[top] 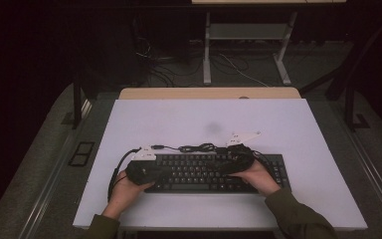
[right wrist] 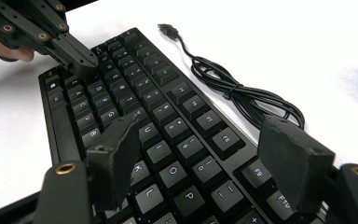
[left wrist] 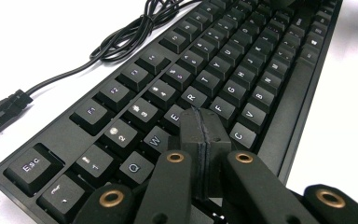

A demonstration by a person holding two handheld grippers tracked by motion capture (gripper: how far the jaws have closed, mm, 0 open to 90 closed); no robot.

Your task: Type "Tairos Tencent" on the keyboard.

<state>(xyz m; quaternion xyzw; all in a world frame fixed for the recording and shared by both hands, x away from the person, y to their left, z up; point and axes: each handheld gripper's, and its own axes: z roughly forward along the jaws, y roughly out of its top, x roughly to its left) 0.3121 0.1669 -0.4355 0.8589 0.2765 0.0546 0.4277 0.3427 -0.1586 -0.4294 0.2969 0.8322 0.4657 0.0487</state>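
A black keyboard [top: 199,175] lies near the front of the white table [top: 204,117]. Its black cable [top: 195,147] is coiled just behind it, with the USB plug [right wrist: 168,29] loose on the table. My left gripper [top: 165,174] is over the keyboard's left end. In the left gripper view it [left wrist: 200,135] is shut with nothing in it, its tip just above the keys near E and D [left wrist: 205,79]. My right gripper [top: 225,160] hovers over the right half of the keys [right wrist: 168,140]. It [right wrist: 200,158] stands open and empty, and the left gripper's tip [right wrist: 77,58] shows beyond it.
A wooden desk edge [top: 209,93] runs behind the white table. Farther back, a white table frame [top: 206,55] and loose cables [top: 229,64] sit on the grey floor. Bare white table surface [top: 144,119] lies behind and beside the keyboard.
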